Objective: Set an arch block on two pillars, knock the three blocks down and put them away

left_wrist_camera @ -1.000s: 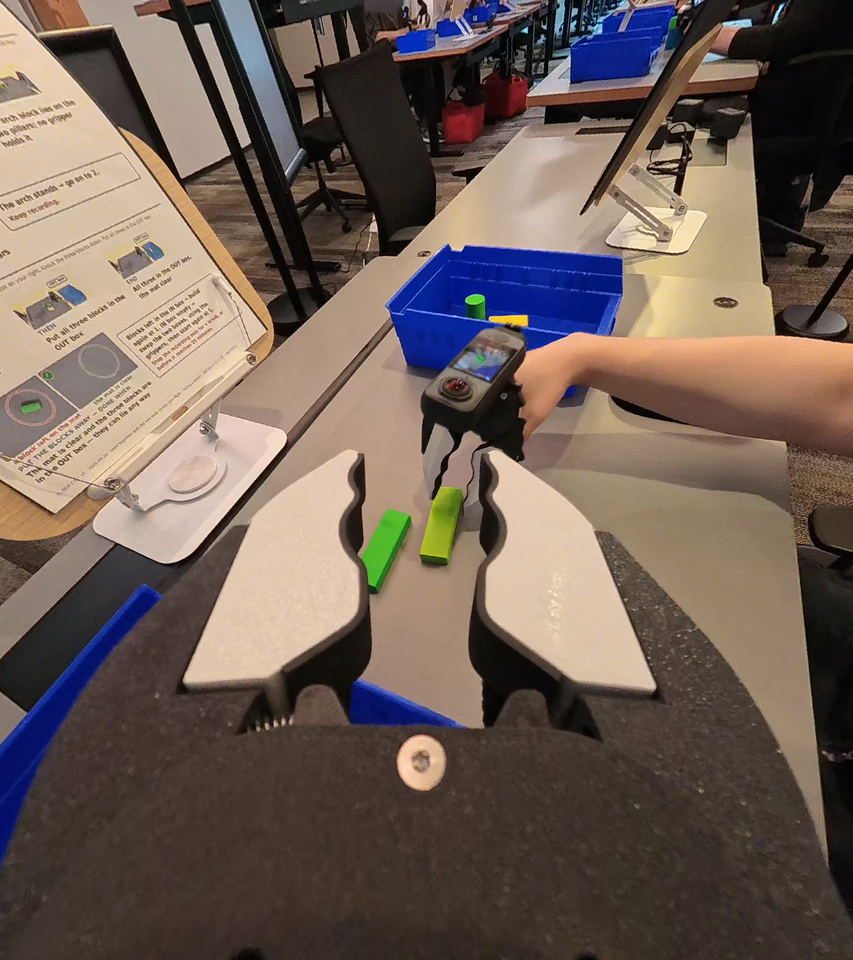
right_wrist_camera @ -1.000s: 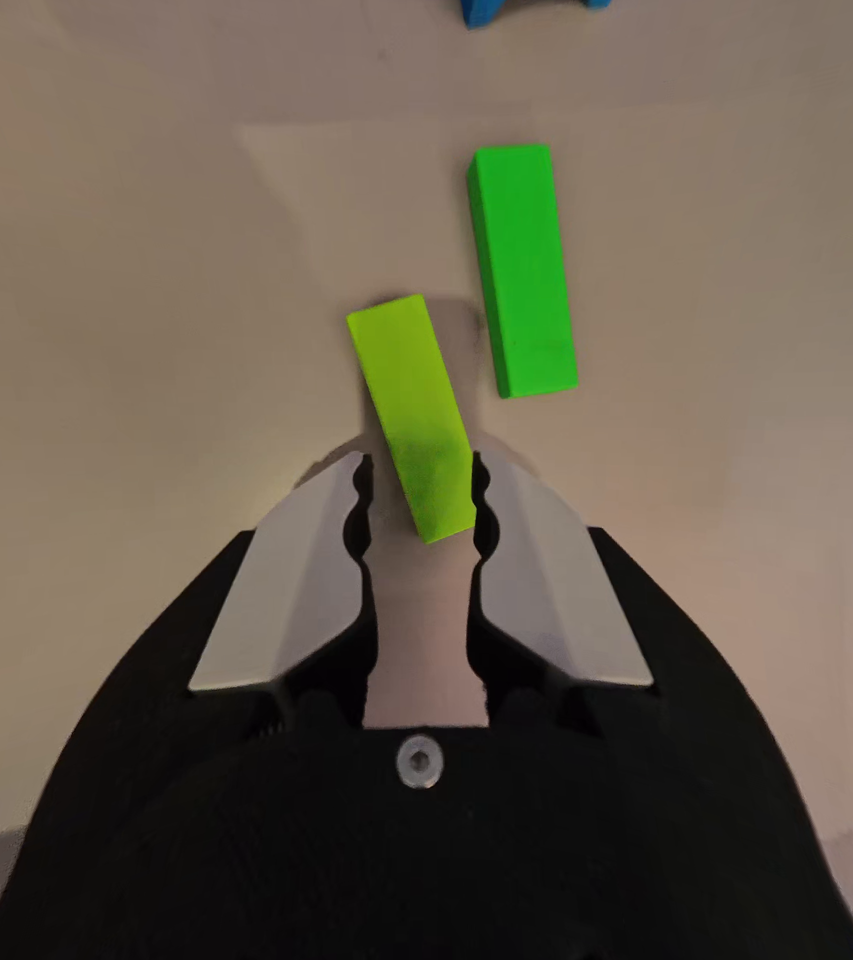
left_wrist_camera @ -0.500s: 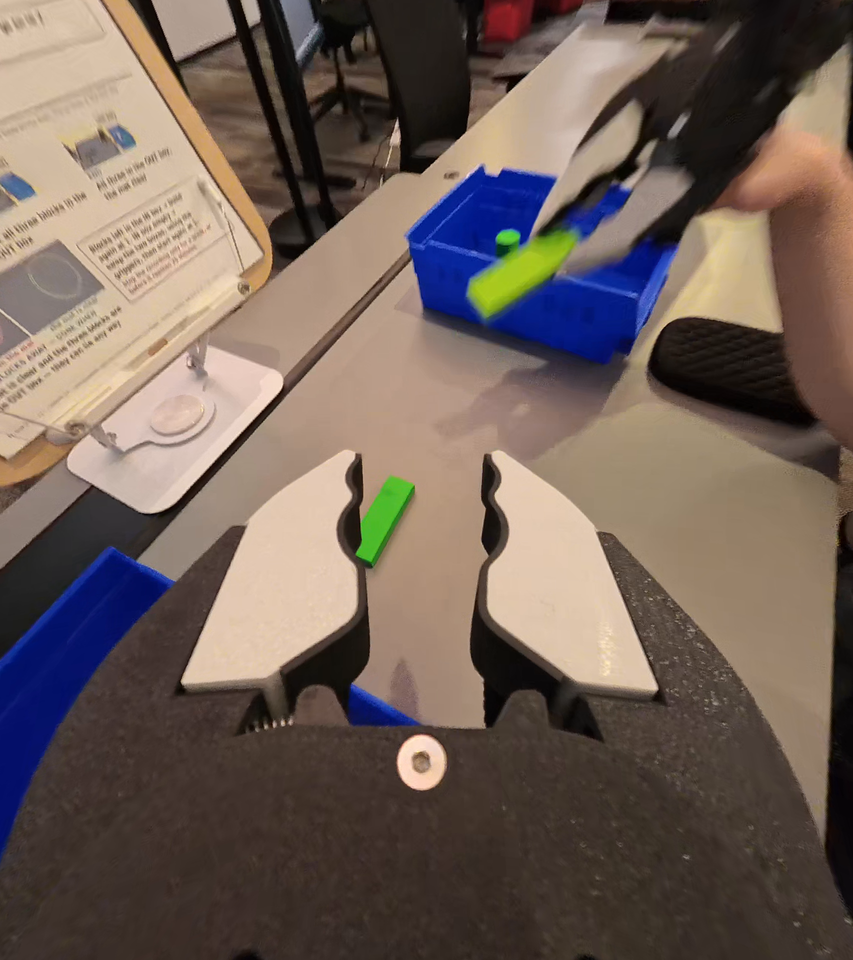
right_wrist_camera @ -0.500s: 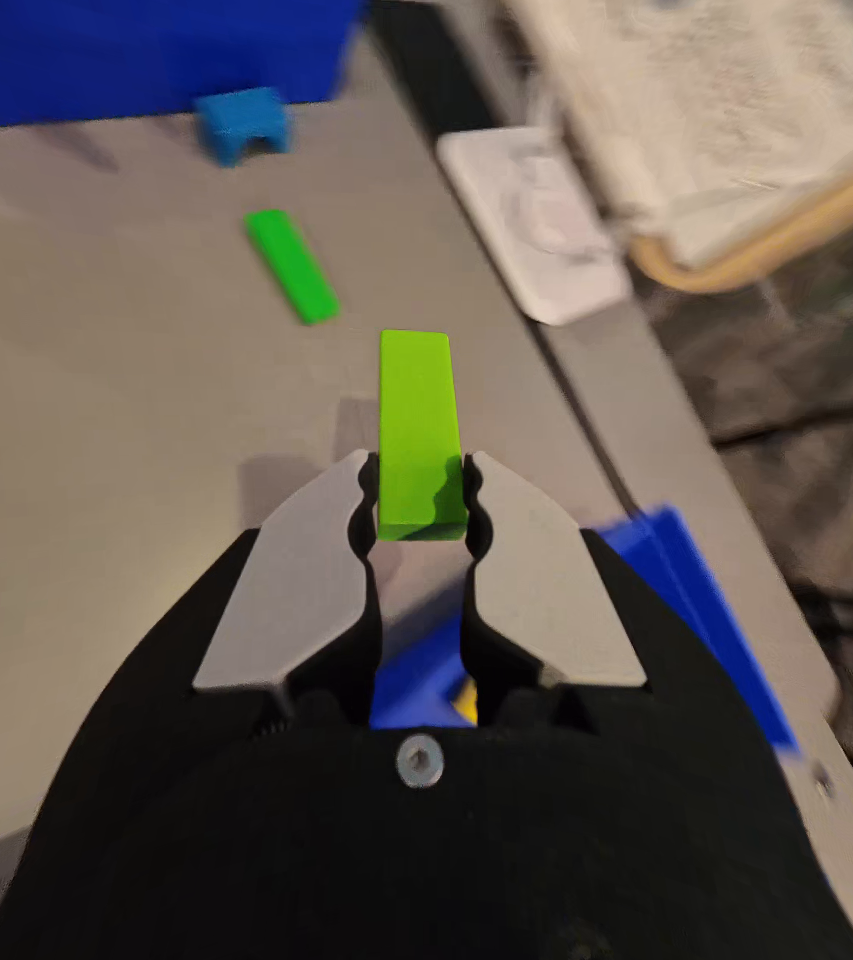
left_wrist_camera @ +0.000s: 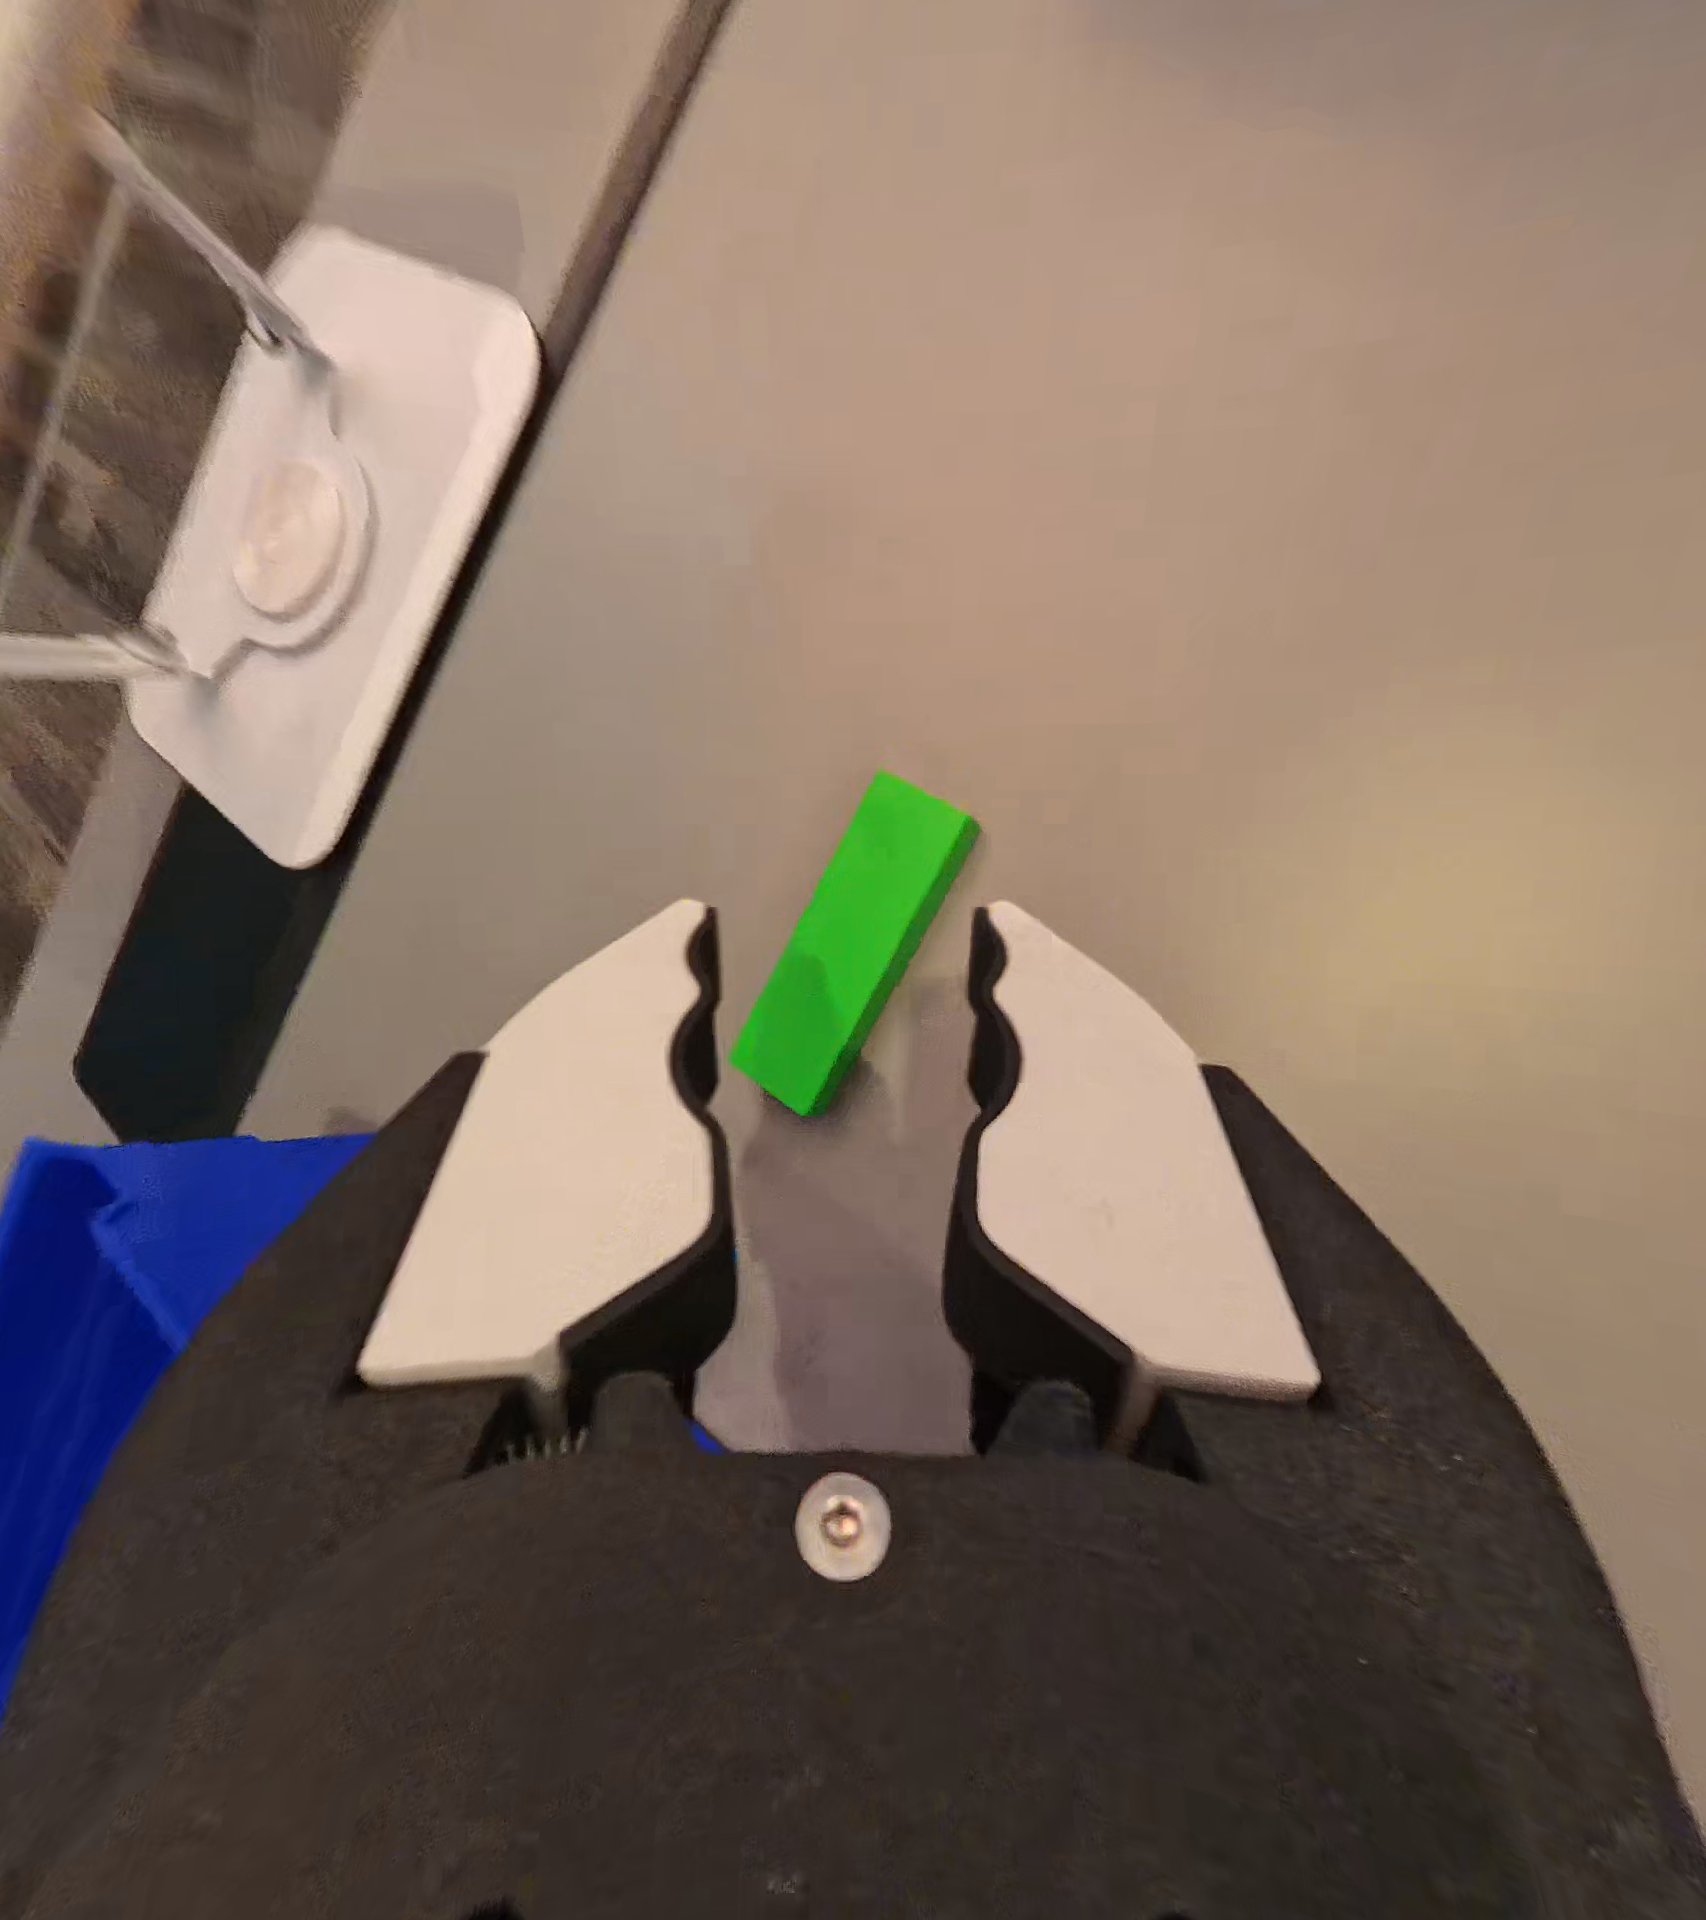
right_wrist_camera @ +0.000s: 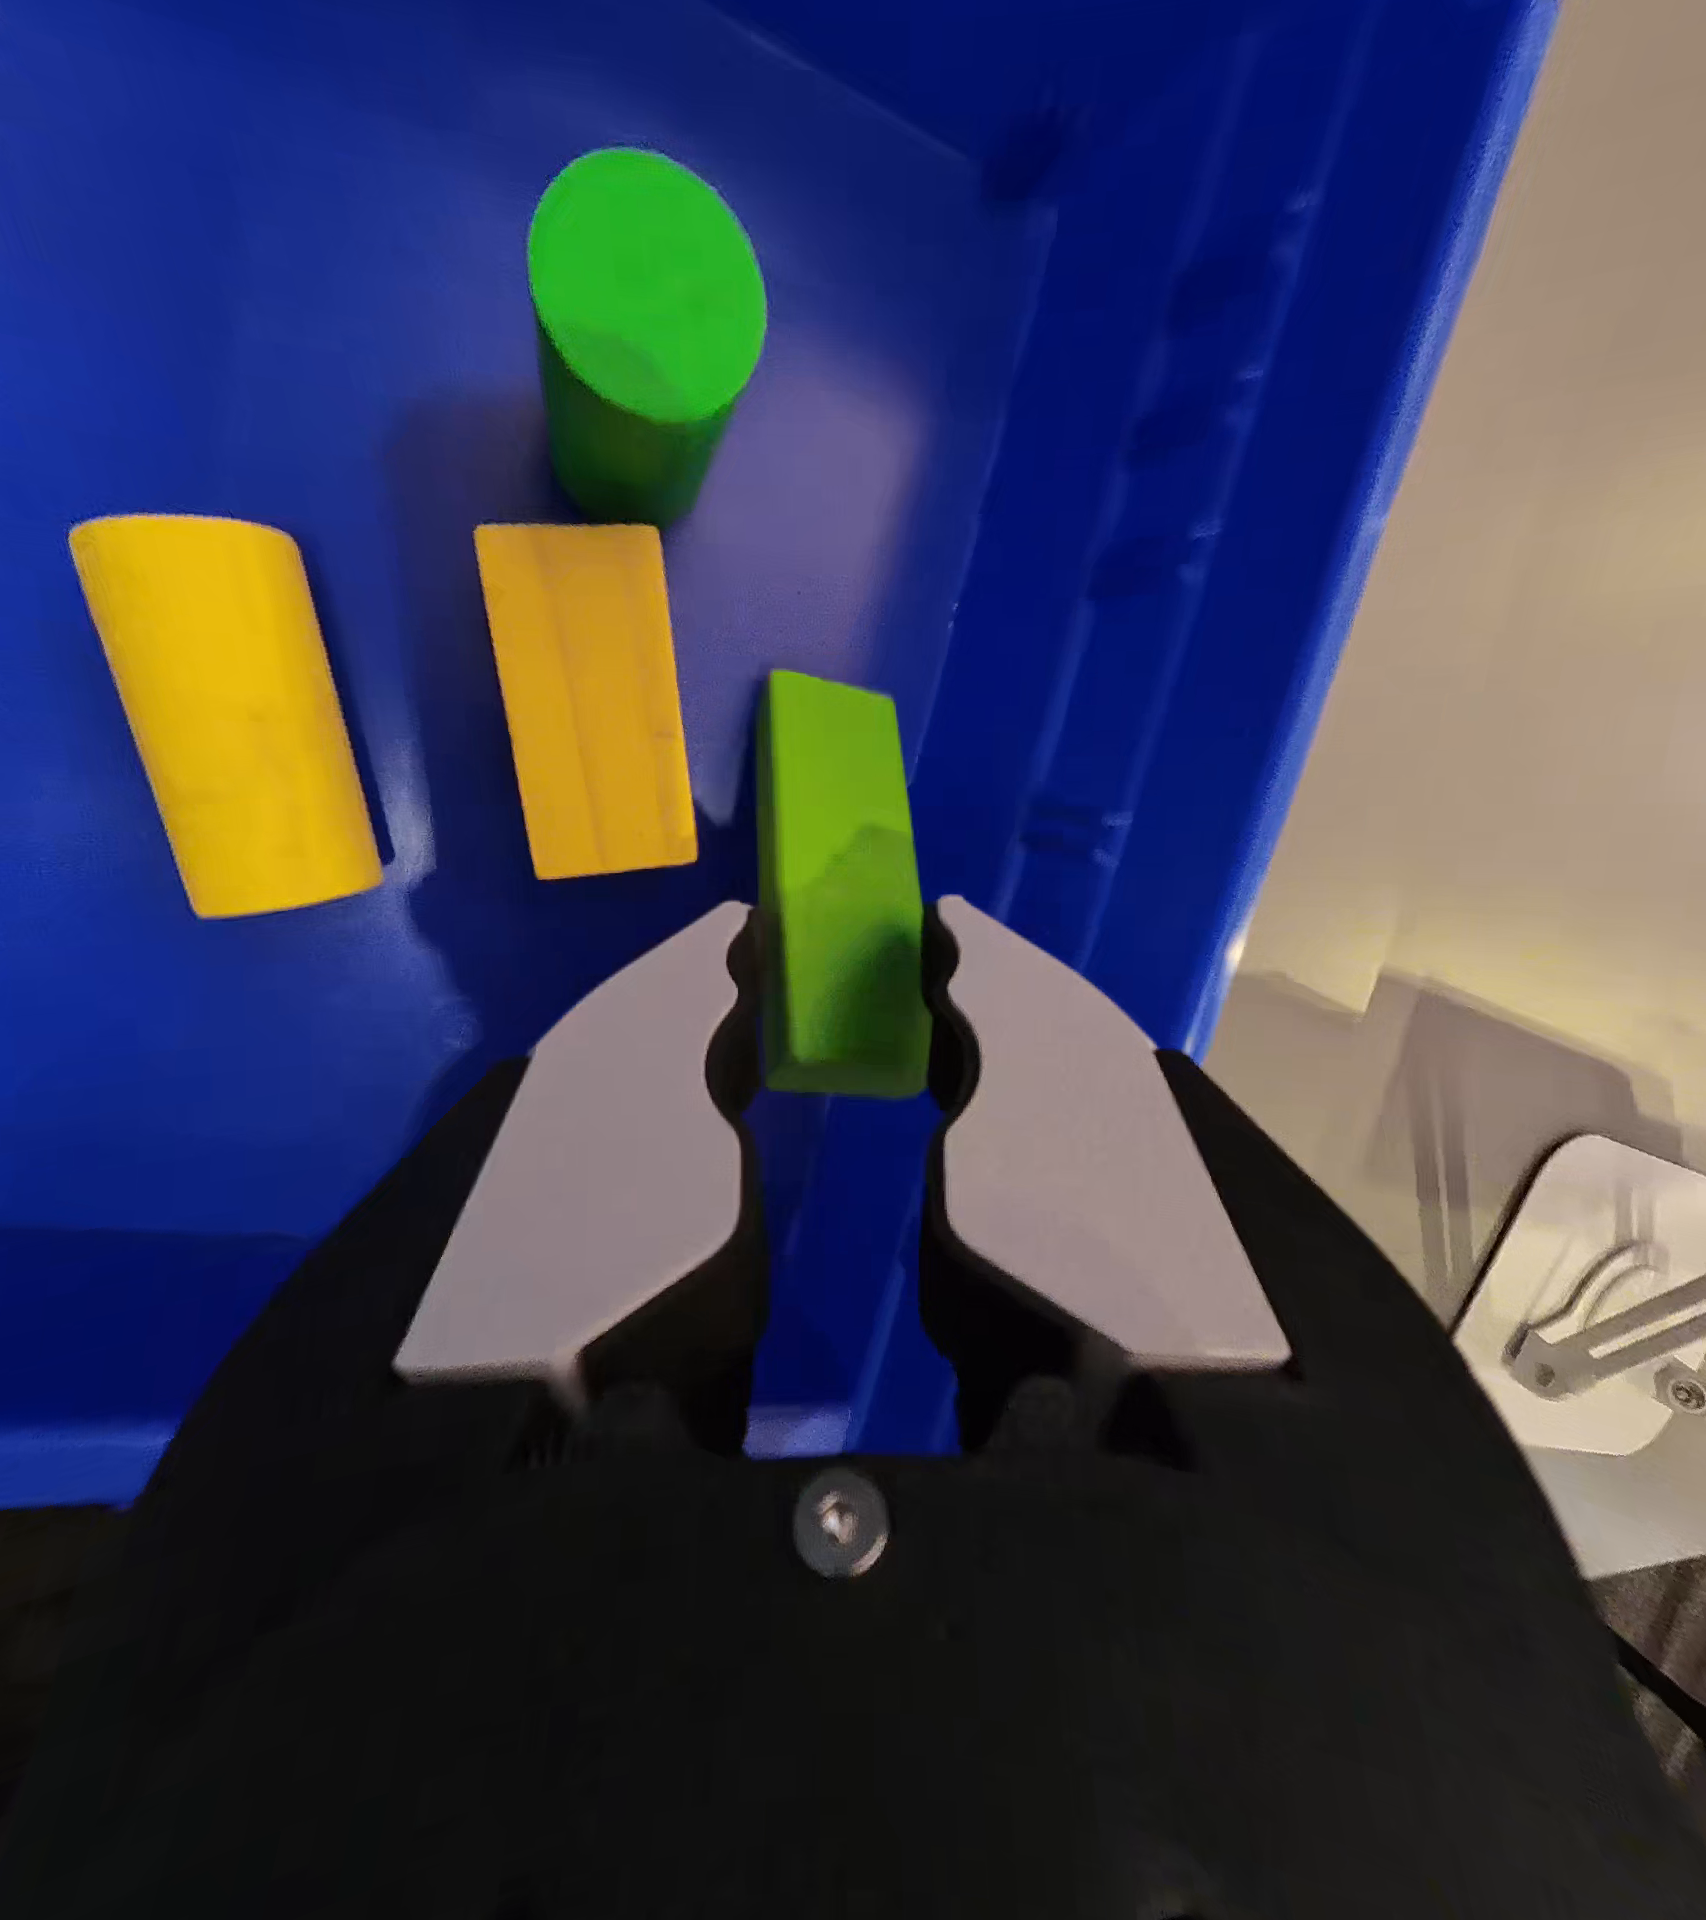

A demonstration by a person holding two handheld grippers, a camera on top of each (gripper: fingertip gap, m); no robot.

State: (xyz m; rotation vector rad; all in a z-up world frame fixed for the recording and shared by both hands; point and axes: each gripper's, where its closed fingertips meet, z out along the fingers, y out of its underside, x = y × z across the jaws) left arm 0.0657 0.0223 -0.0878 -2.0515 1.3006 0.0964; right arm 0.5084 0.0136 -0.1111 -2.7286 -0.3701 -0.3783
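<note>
In the left wrist view, a bright green flat block lies on the grey table, its near end between my left gripper's open fingers. There is a gap between each pad and the block. In the right wrist view, my right gripper is shut on a lime green pillar block and holds it over the inside of a blue bin, near the bin's right wall.
In the blue bin lie a green cylinder and two yellow blocks. A white stand base sits at the table's left edge, and another blue bin is at lower left. A second stand base is right of the bin. Spacing between my two grippers at the tips: around 45 centimeters. To reach the green cylinder in a straight line is about 9 centimeters for my right fingers, about 40 centimeters for my left.
My right gripper closed on the lime pillar block, lifted it off the table and carried it over the blue bin. My left gripper moved forward and down so the green block now lies between its fingers.
</note>
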